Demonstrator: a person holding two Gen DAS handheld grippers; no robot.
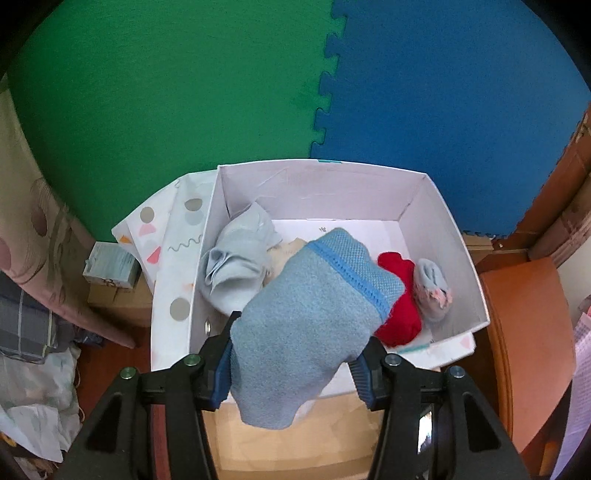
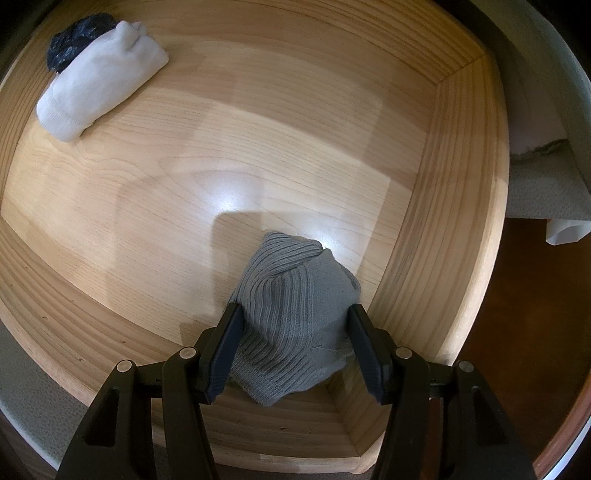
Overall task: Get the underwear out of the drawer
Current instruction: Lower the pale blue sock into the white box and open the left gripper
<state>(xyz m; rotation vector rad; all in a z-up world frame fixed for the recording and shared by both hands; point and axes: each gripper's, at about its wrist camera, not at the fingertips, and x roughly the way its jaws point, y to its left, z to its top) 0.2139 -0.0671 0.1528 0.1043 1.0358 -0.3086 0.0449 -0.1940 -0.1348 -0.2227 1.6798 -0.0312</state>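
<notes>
In the left wrist view my left gripper [image 1: 295, 354] is shut on a light blue knitted garment [image 1: 314, 314] with a brighter blue band, held above a white box [image 1: 424, 206]. The box holds a pale blue piece [image 1: 236, 266], a red piece [image 1: 400, 302] and a small grey-pink piece [image 1: 434, 288]. In the right wrist view my right gripper [image 2: 291, 339] is shut on a grey ribbed garment [image 2: 295, 314] in the near right corner of the wooden drawer [image 2: 184, 184]. A white rolled garment [image 2: 99, 85] and a dark blue one [image 2: 74, 33] lie at the drawer's far left.
The box stands by a green foam mat [image 1: 166, 92] and a blue one [image 1: 461, 92]. A patterned lid [image 1: 173, 240] leans on the box's left side. Clutter and cloth [image 1: 33, 332] lie at left. The drawer's right wall [image 2: 436, 206] is close to my right gripper.
</notes>
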